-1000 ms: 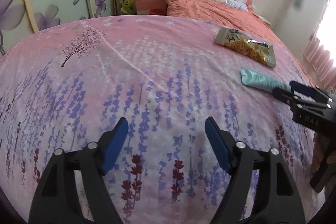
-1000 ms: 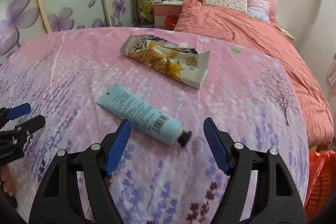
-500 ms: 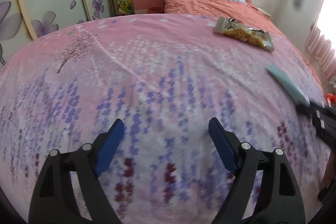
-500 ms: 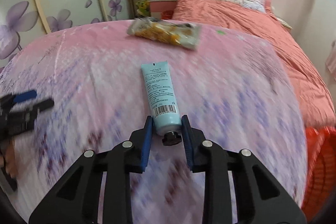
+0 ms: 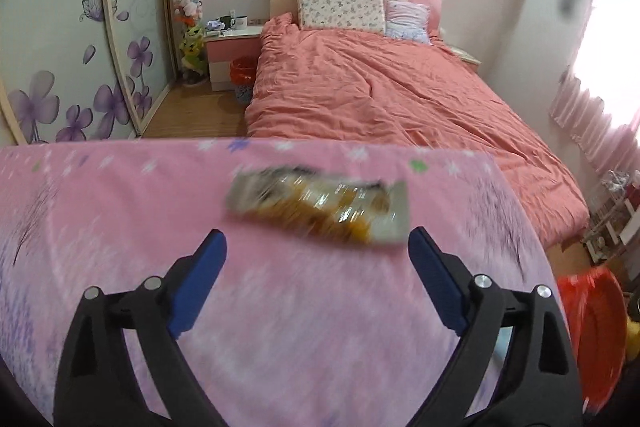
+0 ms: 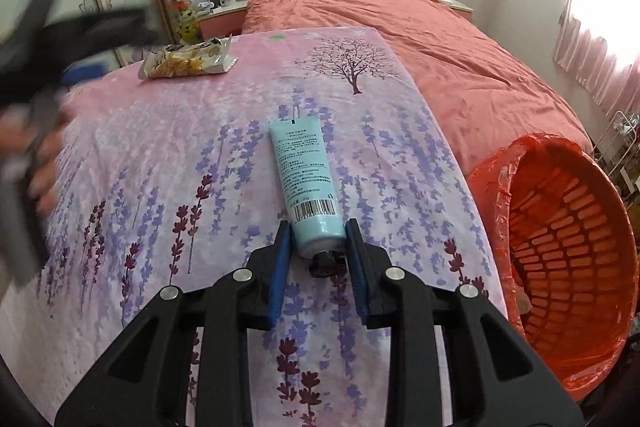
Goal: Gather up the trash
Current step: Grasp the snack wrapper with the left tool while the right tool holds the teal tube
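Observation:
My right gripper (image 6: 318,247) is shut on the capped end of a light blue tube (image 6: 305,183), held above the pink flowered bed cover (image 6: 160,147). A snack wrapper (image 6: 188,62) lies at the cover's far left; in the left wrist view the wrapper (image 5: 320,209) is blurred, just ahead of my open, empty left gripper (image 5: 316,259). The left gripper shows as a dark blur in the right wrist view (image 6: 52,39). An orange bin (image 6: 560,251) lined with a red bag stands right of the cover.
A bed with a salmon duvet (image 5: 380,99) and pillows (image 5: 340,7) lies beyond the cover. A nightstand (image 5: 232,47), a small red bin (image 5: 242,75) and a flowered wardrobe (image 5: 60,47) stand at left. The orange bin (image 5: 588,327) shows at lower right.
My right gripper has closed on the tube and lifted it, turning towards the orange bin. My left gripper has swung right and forward, so the wrapper now sits just ahead of its open fingers.

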Tool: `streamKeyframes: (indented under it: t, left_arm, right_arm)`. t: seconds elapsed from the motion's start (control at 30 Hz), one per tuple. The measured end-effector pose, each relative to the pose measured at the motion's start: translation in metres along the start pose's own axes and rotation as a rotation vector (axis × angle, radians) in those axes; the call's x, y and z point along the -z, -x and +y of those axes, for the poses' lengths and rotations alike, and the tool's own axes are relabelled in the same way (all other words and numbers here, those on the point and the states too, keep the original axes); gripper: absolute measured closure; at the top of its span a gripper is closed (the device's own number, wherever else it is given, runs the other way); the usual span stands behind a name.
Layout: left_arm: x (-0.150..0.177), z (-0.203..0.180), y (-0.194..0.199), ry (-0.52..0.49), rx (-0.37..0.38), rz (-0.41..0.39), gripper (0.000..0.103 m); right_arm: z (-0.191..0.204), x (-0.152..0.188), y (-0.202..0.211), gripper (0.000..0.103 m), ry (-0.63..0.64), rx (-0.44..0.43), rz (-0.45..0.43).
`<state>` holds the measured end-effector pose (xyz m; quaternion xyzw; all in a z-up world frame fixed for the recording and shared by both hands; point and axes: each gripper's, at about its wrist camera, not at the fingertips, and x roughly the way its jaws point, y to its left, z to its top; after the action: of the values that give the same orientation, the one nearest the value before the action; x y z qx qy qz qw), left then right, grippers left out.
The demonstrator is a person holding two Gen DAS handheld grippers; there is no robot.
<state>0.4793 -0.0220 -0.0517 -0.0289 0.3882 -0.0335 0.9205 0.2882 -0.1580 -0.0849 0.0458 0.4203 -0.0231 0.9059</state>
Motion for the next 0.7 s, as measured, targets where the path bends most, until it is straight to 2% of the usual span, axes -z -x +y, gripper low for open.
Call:
streamKeyframes:
  t: [0.1,0.13,0.2,0.3,0.37,0.43,0.53,0.63,0.7]
  left_arm:
    - [-0.022,-0.020,-0.028,-0.002,-0.071,0.017,0.012]
    - [-0.030,-0.028,-0.042,-0.010,-0.119,0.039,0.012]
    - [-0.038,-0.035,-0.057,-0.015,-0.161,0.072,0.012]
    - [-0.038,-0.040,-0.077,-0.037,-0.232,0.121,0.013]
    - [-0.028,-0.038,-0.082,-0.065,-0.255,0.142,0.019]
    - [-0.018,-0.030,-0.079,-0.077,-0.246,0.137,0.020]
    - [0.002,-0.011,-0.063,-0.061,-0.187,0.125,0.021]
    - [0.030,0.002,-0.035,-0.134,-0.144,0.112,0.025]
    - [0.050,0.013,-0.017,-0.175,-0.088,0.112,0.026]
  right_arm:
    - [-0.012,0.001,0.001,0.075,-0.033,-0.038,-0.003]
    - [-0.014,0.001,0.000,0.075,-0.042,-0.049,-0.004]
    - [-0.017,0.003,0.002,0.075,-0.047,-0.056,-0.005]
    - [-0.017,0.003,0.002,0.075,-0.046,-0.055,-0.005]
    - [-0.018,0.002,0.002,0.075,-0.052,-0.063,-0.006]
    - [-0.021,0.003,0.002,0.075,-0.062,-0.076,-0.007]
    - [-0.021,0.003,0.002,0.075,-0.065,-0.078,-0.007]
    - [-0.020,0.003,0.001,0.075,-0.052,-0.063,-0.006]
    - [-0.018,0.003,0.001,0.075,-0.042,-0.052,-0.005]
